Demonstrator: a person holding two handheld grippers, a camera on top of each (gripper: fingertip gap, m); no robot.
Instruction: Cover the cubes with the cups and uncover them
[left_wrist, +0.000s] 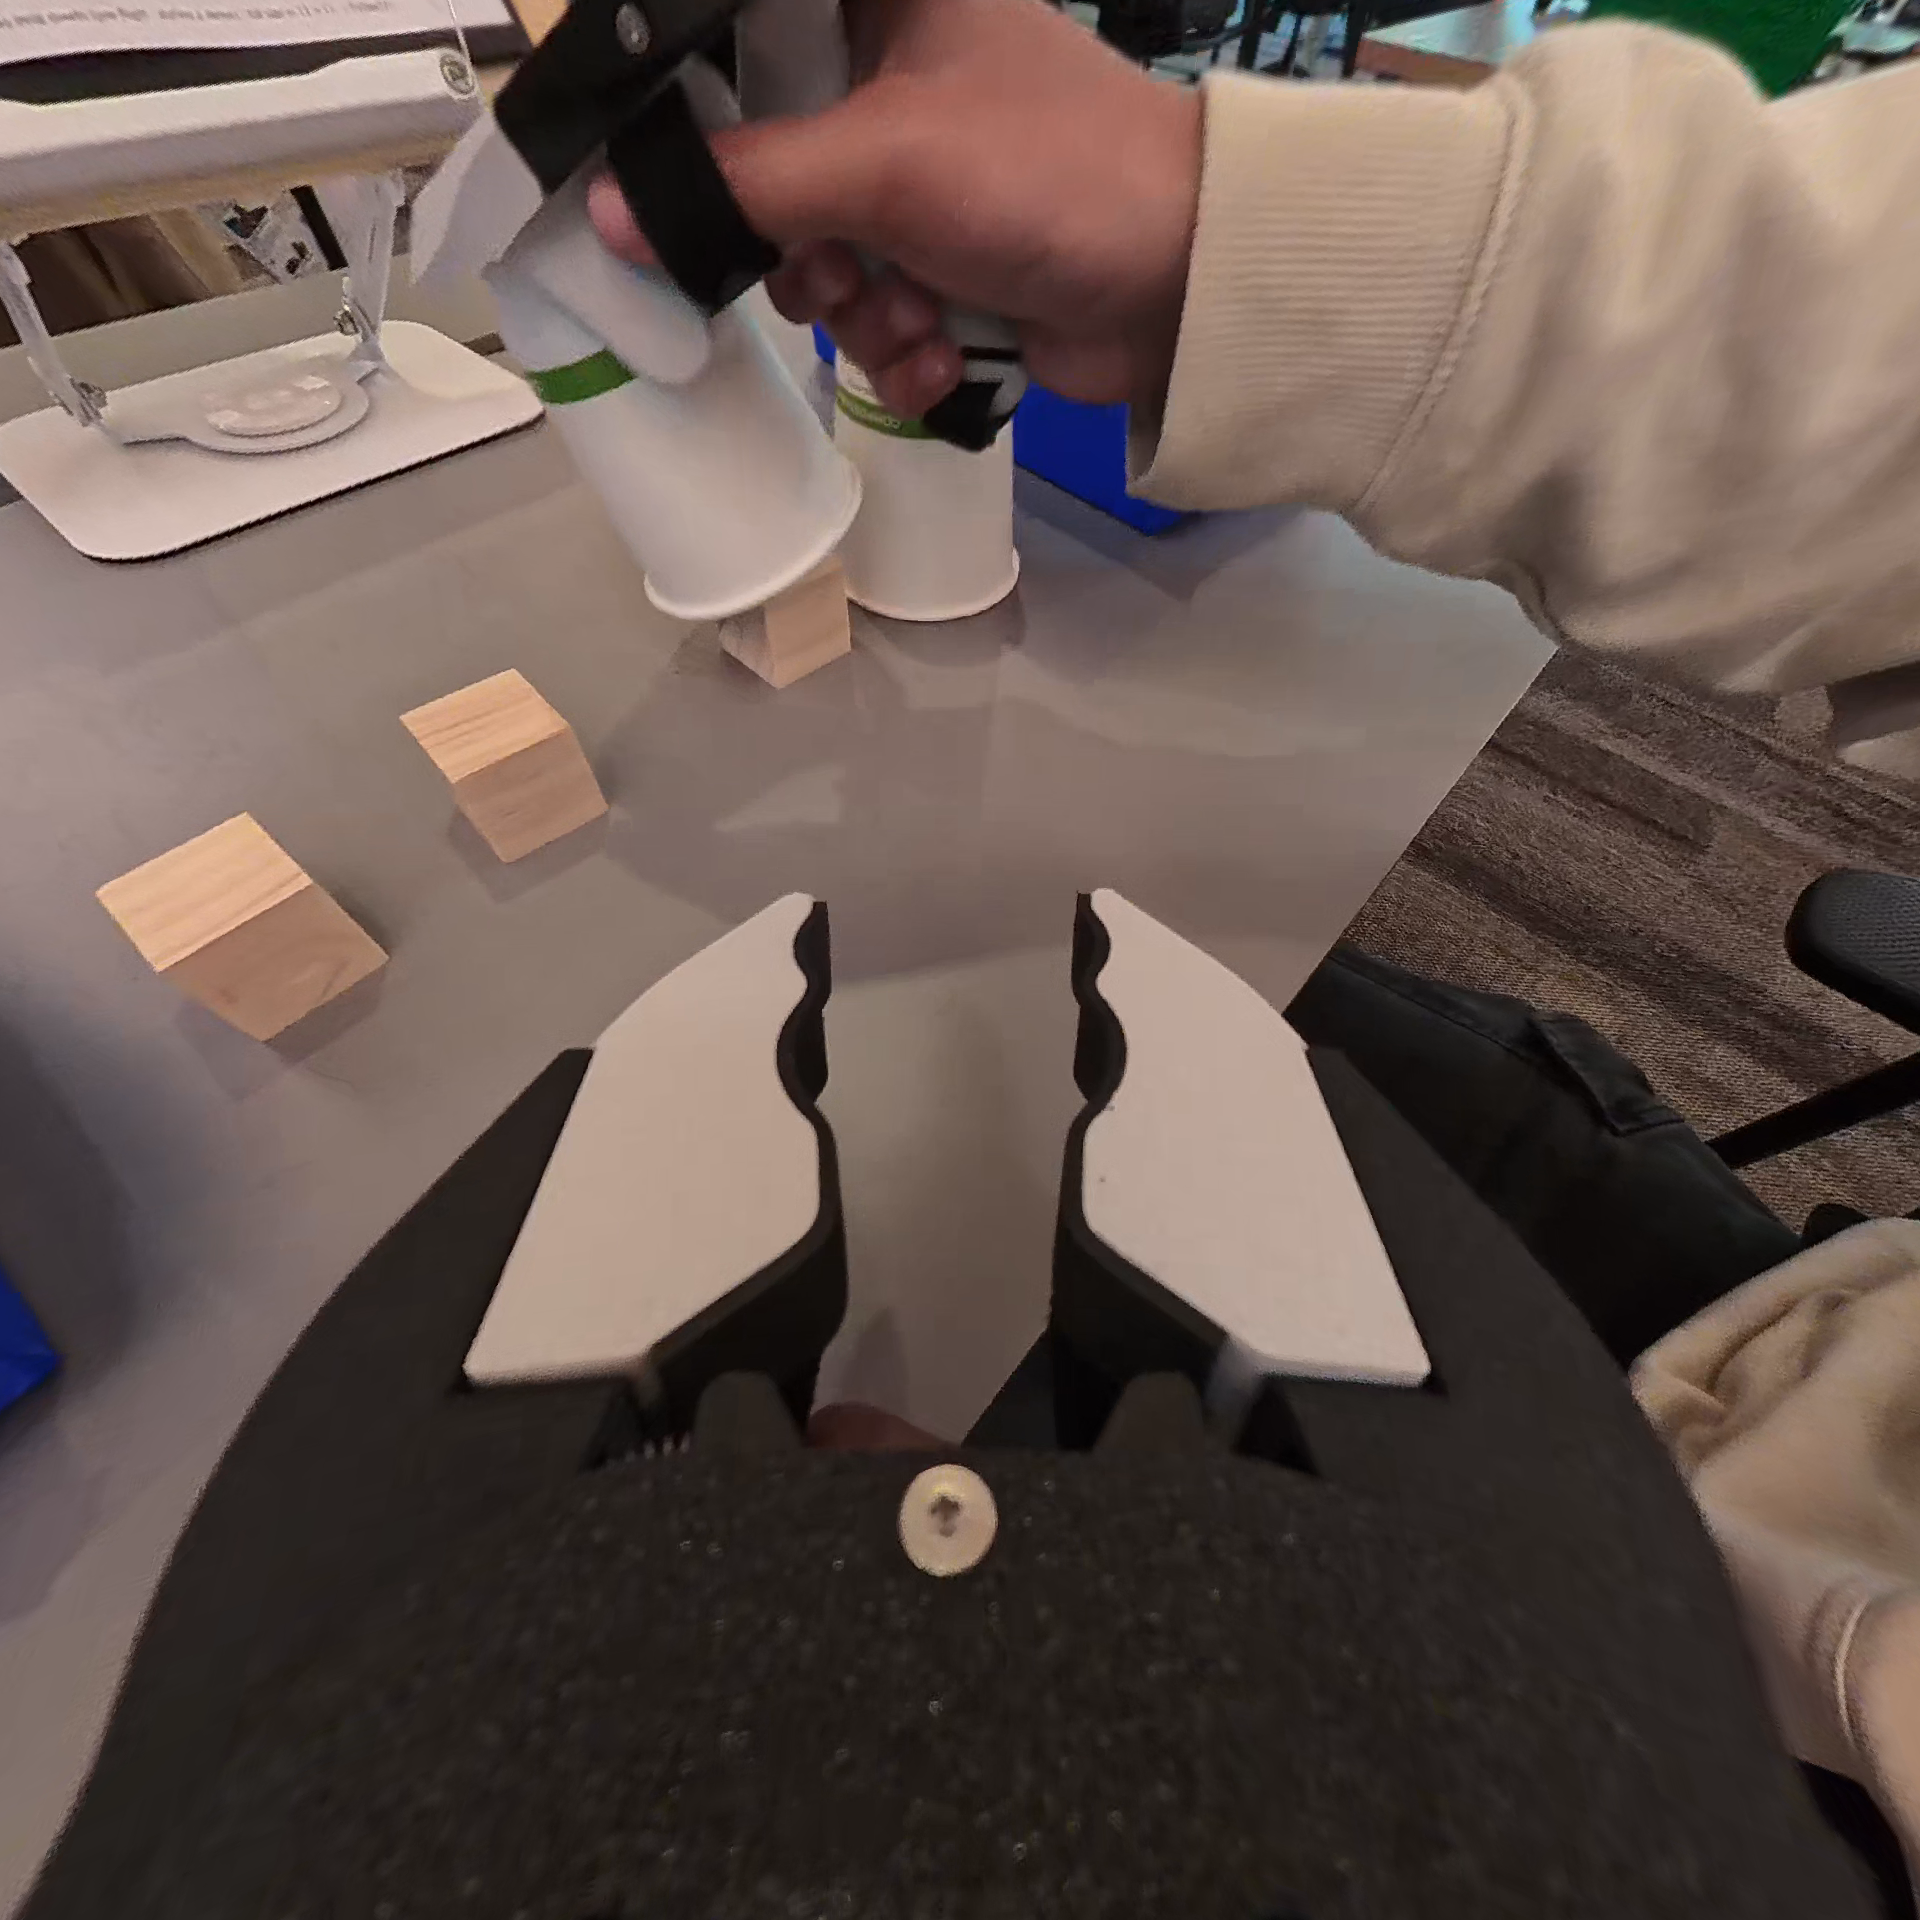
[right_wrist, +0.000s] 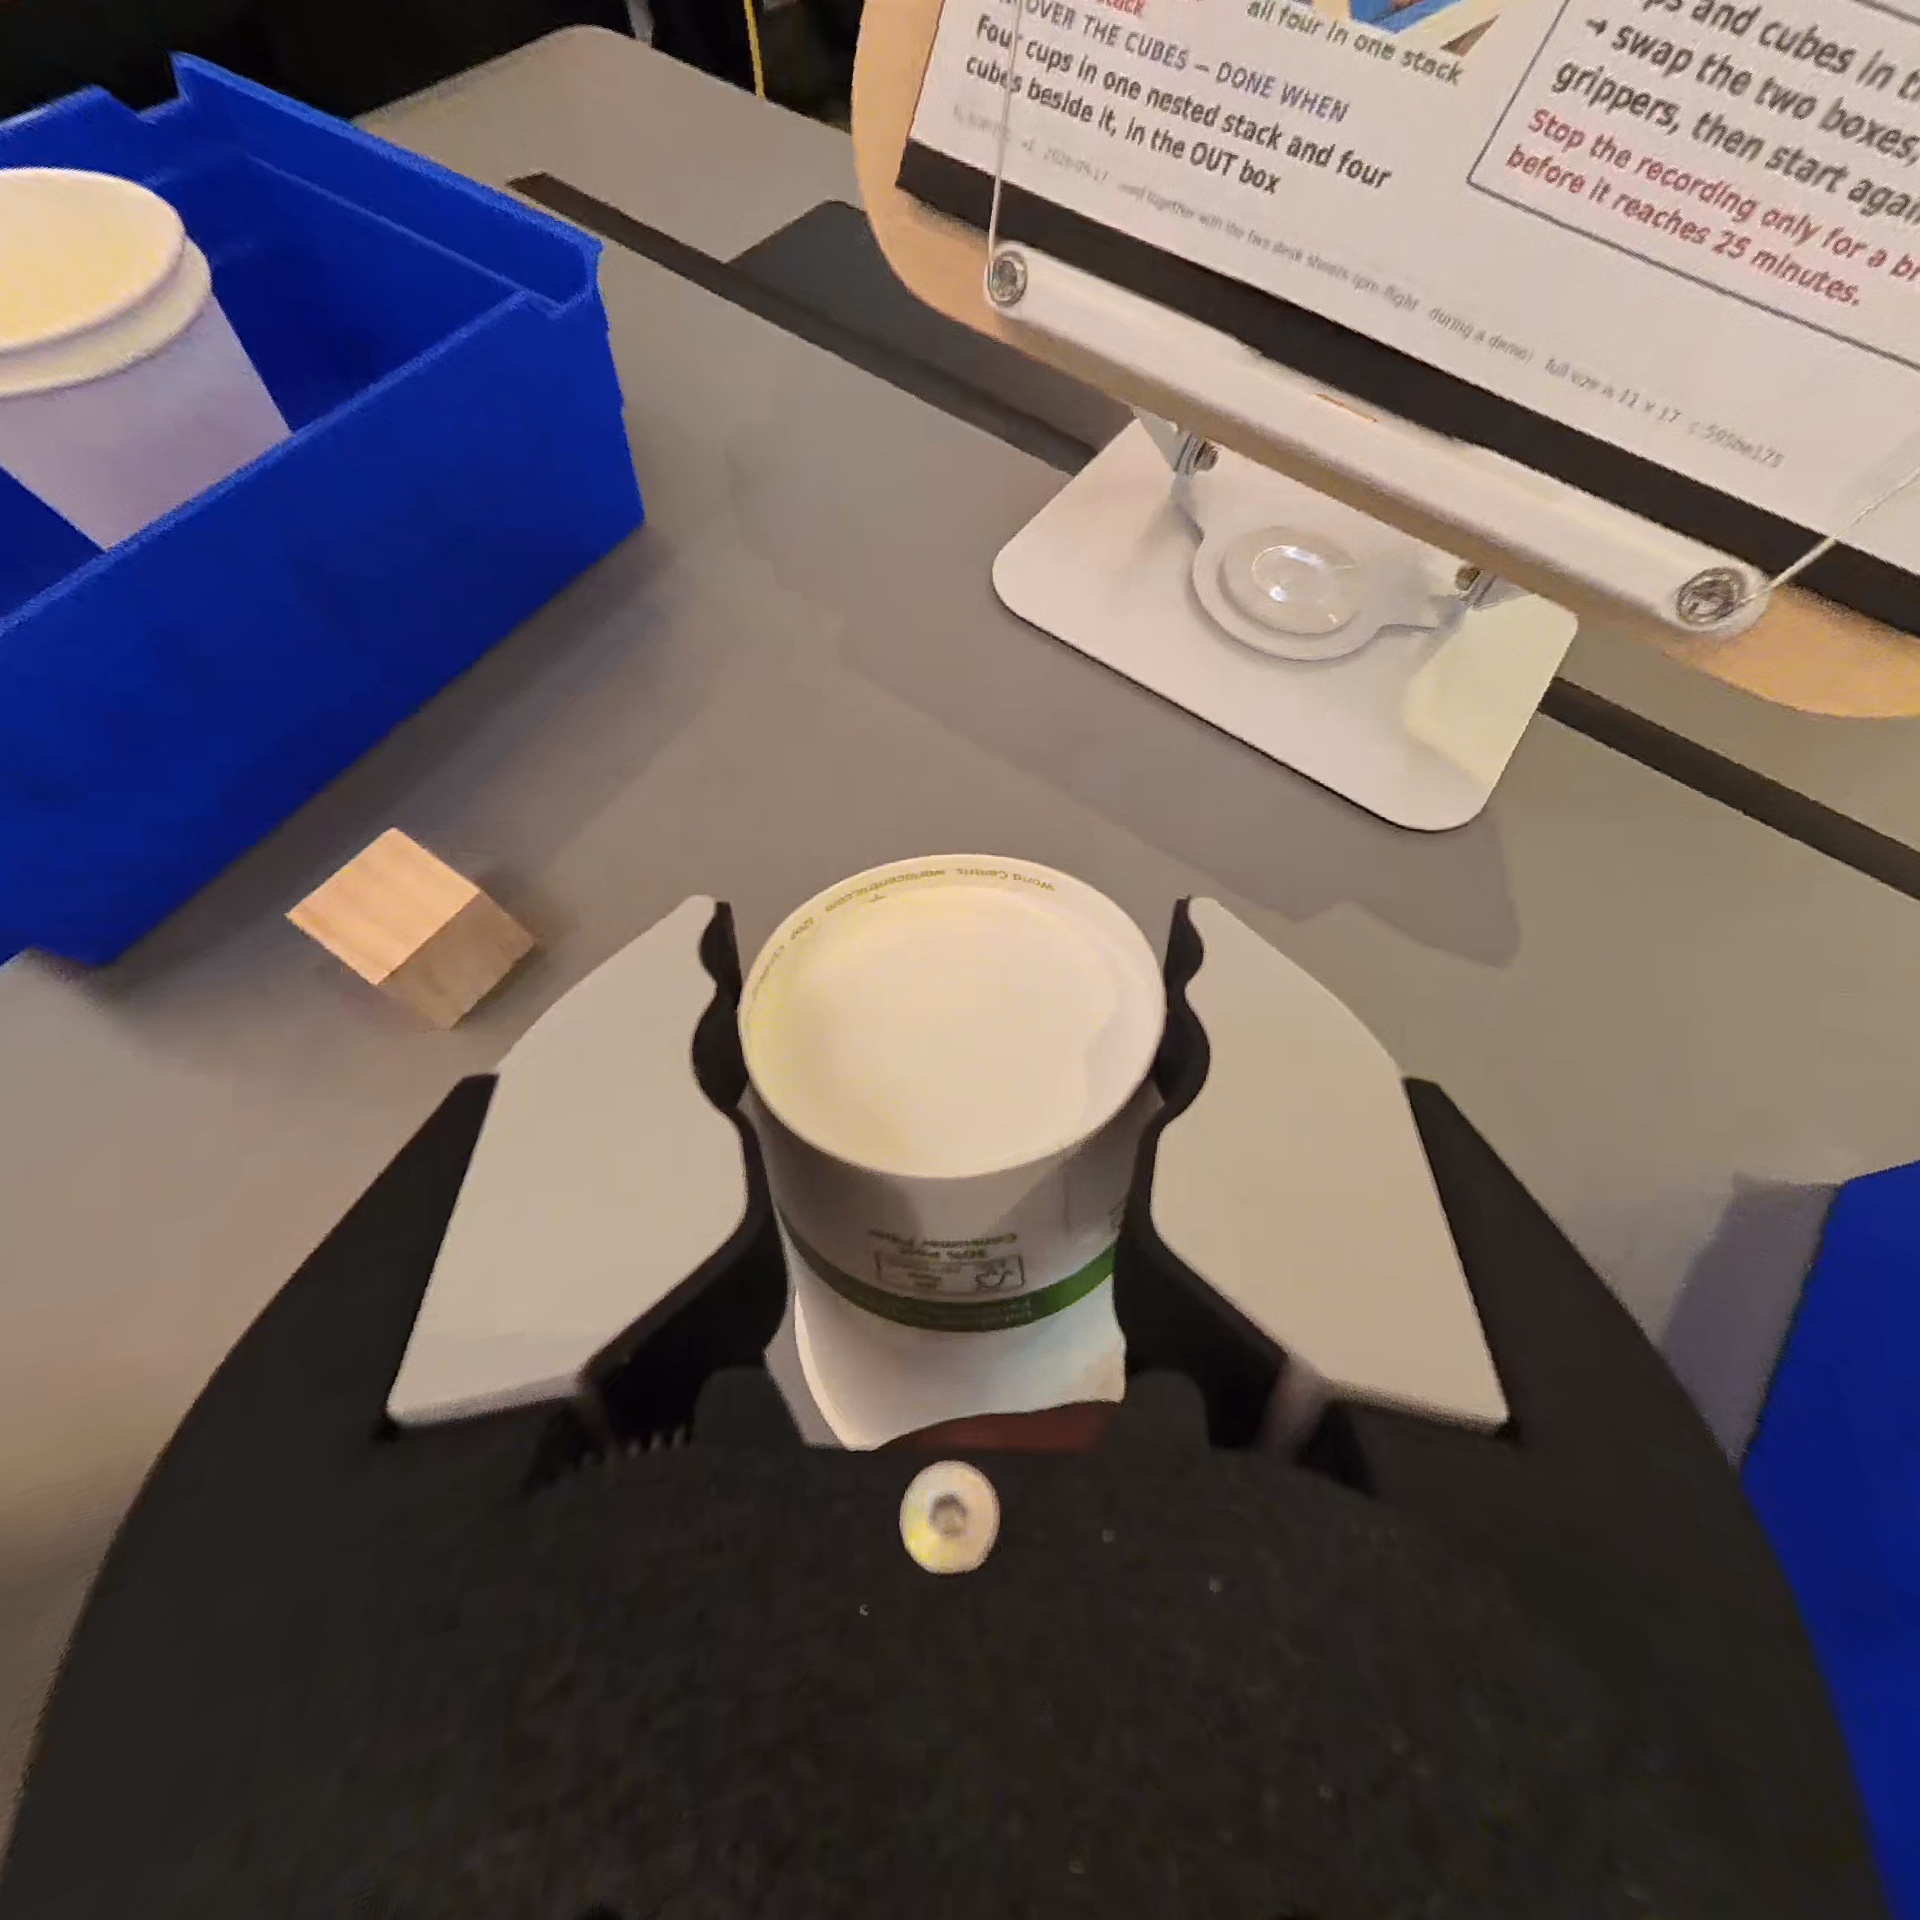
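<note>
1. My left gripper (left_wrist: 951, 914) hangs over the near edge of the grey table (left_wrist: 1091, 748), its jaws parted with only bare tabletop between them.
2. Just beyond it to the left lie two wooden cubes, the nearer cube (left_wrist: 244, 925) and the middle cube (left_wrist: 506, 762), both uncovered and apart from each other.
3. Farther on, my right gripper (right_wrist: 951, 914) is clamped on the upside-down white cup (right_wrist: 951, 1049), pinching it near its base at the green band.
4. In the left wrist view that cup is tilted, its open rim over the top of the third cube (left_wrist: 795, 629), whose lower part shows below the rim.
5. Just behind stands a second inverted cup (left_wrist: 930, 520), rim down on the table; I cannot tell what is under it.
6. Beyond, a blue bin (right_wrist: 343, 582) holds an upright cup (right_wrist: 104, 353).
7. A white stand (right_wrist: 1288, 644) carries a printed sheet (right_wrist: 1455, 156).
</note>
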